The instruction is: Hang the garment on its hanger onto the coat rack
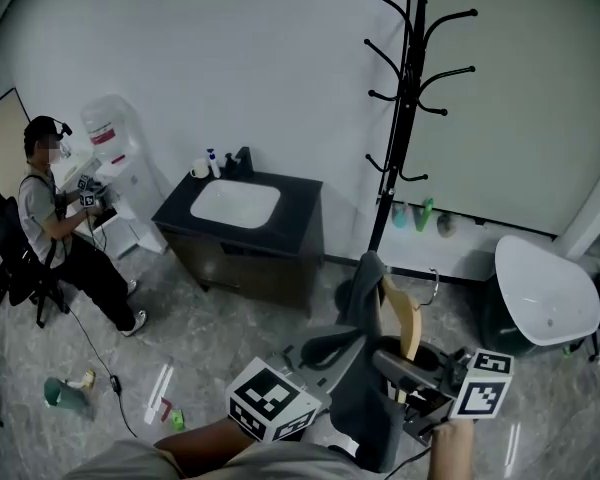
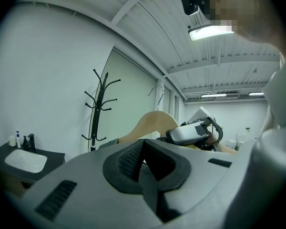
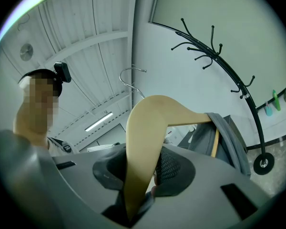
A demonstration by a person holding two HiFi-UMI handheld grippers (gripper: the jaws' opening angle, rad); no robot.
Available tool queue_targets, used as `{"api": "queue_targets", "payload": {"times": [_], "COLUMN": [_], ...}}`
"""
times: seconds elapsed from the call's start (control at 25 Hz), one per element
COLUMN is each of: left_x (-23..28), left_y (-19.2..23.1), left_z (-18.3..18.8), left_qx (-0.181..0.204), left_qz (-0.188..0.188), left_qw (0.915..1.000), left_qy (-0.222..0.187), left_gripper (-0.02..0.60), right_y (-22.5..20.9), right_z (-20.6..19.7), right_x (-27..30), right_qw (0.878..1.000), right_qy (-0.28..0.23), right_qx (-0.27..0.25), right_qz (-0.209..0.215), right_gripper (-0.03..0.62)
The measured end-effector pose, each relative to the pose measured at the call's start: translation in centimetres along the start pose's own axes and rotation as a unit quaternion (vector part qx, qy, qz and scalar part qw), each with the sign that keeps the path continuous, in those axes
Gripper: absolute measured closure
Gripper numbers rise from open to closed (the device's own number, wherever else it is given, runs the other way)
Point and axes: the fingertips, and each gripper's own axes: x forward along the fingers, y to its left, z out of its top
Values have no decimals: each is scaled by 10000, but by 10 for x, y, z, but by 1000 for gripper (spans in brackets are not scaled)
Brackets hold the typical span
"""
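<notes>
While the right hand-held gripper [image 3: 143,175] clamps one arm of the hanger [image 3: 148,123], garment [image 3: 226,132] draped, well short of the coat rack [image 1: 405,98], and the left hand-held gripper [image 2: 143,168] is clenched empty, that off-centre hold may tilt the hook [image 3: 133,78] so it misses.

The grey marbled floor [image 1: 210,338] carries a dark cabinet [image 1: 260,258] against the wall. Its surface [image 1: 300,203] holds a white basin [image 1: 235,204] and a few bottles [image 1: 212,162]. The coat rack [image 1: 405,118] stands just to its right, and a white tub [image 1: 545,293] further right. Over to the left lie a green object [image 1: 65,393] and a thin cable [image 1: 100,353].
</notes>
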Motion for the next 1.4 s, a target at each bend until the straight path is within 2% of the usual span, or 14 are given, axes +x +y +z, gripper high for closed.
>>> {"api": "queue_targets", "payload": {"times": [0.44, 0.8, 1.04, 1.4], "left_x": [56, 88, 119, 202], "left_y": [122, 189, 222, 283], "left_z": [30, 40, 38, 49], "left_qx": [60, -5, -60, 36], "left_qz": [-369, -451, -256, 310], "left_qw": [9992, 9988, 9996, 9995], "left_qy": [-140, -177, -99, -106], "left_gripper": [575, 576, 576, 576], "right_y": [-77, -131, -178, -266], "right_z": [70, 115, 144, 202], "right_x": [80, 123, 137, 147], "right_qw": [9994, 9986, 9994, 9999], "right_qy": [-15, -29, -113, 32], "right_qx": [-258, -352, -158, 26], "right_qz": [-234, -382, -301, 149], "right_gripper": [480, 480, 480, 480]}}
